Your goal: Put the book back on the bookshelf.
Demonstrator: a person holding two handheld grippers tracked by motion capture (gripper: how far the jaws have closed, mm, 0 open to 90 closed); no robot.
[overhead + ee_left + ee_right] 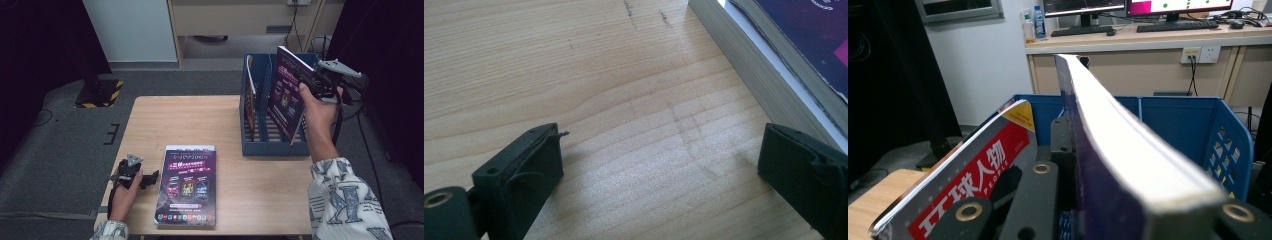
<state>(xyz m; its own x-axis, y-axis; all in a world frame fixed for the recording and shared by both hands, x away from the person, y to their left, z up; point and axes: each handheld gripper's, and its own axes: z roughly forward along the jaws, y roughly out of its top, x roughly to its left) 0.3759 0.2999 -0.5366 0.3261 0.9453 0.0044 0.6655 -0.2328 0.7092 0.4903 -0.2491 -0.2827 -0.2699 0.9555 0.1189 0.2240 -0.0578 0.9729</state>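
"PEOPLE" marks the red magazine (955, 200) in the blue bin (272, 147); right gripper (314, 82) clamps the purple book (286, 95) upright, tilted; left gripper (659, 175) gapes empty.

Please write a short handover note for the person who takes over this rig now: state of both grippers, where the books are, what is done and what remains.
Right gripper: shut on the purple book, held tilted over the blue rack.
Left gripper: open, resting on the table beside the second purple book, not touching it.
Done: a red-covered magazine already leans in the rack.
Left: set the held book down into the rack; probably rack the book on the table next.
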